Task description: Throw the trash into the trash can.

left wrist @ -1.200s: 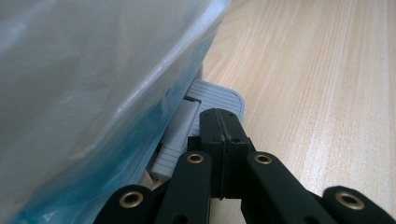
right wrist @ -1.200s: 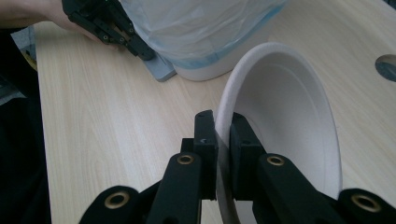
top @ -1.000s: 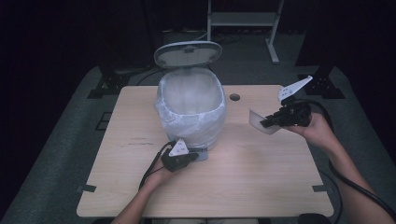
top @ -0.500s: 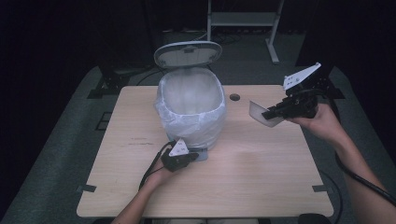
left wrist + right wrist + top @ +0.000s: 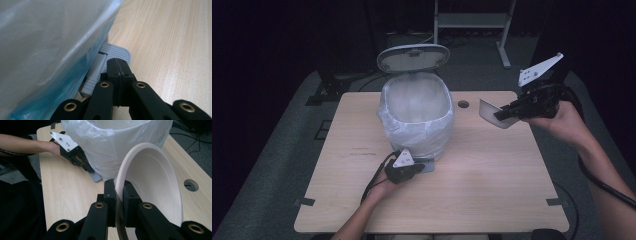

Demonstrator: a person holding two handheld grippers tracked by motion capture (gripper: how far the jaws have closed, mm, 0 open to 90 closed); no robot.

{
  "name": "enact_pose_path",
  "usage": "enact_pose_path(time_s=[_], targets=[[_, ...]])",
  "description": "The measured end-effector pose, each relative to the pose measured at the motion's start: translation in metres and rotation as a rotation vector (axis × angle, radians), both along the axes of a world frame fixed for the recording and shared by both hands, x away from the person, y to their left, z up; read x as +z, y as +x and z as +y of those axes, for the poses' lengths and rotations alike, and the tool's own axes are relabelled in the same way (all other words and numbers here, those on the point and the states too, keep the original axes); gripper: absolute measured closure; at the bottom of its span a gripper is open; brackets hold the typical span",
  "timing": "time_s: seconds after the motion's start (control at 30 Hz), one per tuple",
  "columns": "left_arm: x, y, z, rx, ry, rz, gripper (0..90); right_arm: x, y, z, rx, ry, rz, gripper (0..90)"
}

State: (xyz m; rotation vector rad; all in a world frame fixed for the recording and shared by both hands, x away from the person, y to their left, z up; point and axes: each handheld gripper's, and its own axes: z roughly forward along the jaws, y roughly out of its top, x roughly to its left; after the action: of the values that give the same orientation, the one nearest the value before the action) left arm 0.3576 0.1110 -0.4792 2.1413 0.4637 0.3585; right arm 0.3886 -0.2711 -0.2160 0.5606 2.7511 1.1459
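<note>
Overhead first: pedal bin [image 5: 417, 117] at table [image 5: 492, 200] centre, lined with a translucent bag [image 5: 412, 135], lid [image 5: 413, 56] standing up and open. Left gripper [image 5: 417, 168] low at the bin's foot, apparently pressing the pedal. Right gripper [image 5: 501, 114] up in the air off to the bin's right, carrying a pale bowl [image 5: 489, 112] by its rim, clear of the tabletop, near the round cable hole [image 5: 463, 104].

Left gripper view: jaws clenched flat together with nothing between them, tips resting on the ribbed grey pedal [image 5: 117, 51], bag bulging just beside.

Right gripper view: jaws clamped across the bowl's [image 5: 155, 185] rim, one pad inside, one outside; bowl tipped on edge, hollow facing right. Bag mouth ahead and above; left gripper [image 5: 85, 166] farther off at the pedal [image 5: 96, 177].

Likely step: bringing the bowl over to the bin's mouth. To do well: keep steady weight on the pedal so the lid stays up; carry the bowl above the bag's rim, not into its side; keep the rim grip firm, since an edge hold can pivot; let go only once squarely over the opening.
</note>
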Motion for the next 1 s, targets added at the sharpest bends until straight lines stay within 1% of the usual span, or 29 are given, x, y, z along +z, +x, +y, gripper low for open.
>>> enact_pose_path(time_s=[0.03, 0.1, 0.27, 0.3, 0.43, 0.47, 0.5, 0.63, 0.87, 1.0], targets=[[0.0, 0.0, 0.0, 0.001, -0.001, 0.0, 90.0, 0.0, 0.0, 0.0, 0.0, 0.0, 0.0, 83.0], [0.0, 0.0, 0.0, -0.001, 0.001, -0.003, 90.0, 0.006, -0.001, 0.002, 0.003, -0.004, -0.008, 83.0], [0.0, 0.0, 0.0, -0.001, 0.001, -0.003, 90.0, 0.014, -0.003, 0.005, 0.008, -0.009, -0.02, 83.0], [0.0, 0.0, 0.0, -0.001, 0.001, -0.003, 90.0, 0.018, -0.004, 0.006, 0.011, -0.016, -0.026, 83.0], [0.0, 0.0, 0.0, -0.001, 0.001, -0.003, 90.0, 0.026, -0.006, 0.008, 0.015, -0.018, -0.037, 83.0], [0.0, 0.0, 0.0, -0.001, 0.001, -0.003, 90.0, 0.026, -0.006, 0.008, 0.015, -0.018, -0.037, 83.0], [0.0, 0.0, 0.0, -0.001, 0.001, -0.003, 90.0, 0.029, -0.007, 0.009, 0.015, -0.017, -0.042, 83.0], [0.0, 0.0, 0.0, -0.001, 0.0, -0.003, 90.0, 0.035, -0.009, 0.011, 0.018, -0.017, -0.049, 83.0], [0.0, 0.0, 0.0, 0.0, 0.0, -0.002, 90.0, 0.039, -0.009, 0.015, 0.03, -0.021, -0.058, 83.0], [0.0, 0.0, 0.0, 0.0, 0.0, -0.002, 90.0, 0.045, -0.011, 0.019, 0.032, -0.026, -0.063, 83.0]])
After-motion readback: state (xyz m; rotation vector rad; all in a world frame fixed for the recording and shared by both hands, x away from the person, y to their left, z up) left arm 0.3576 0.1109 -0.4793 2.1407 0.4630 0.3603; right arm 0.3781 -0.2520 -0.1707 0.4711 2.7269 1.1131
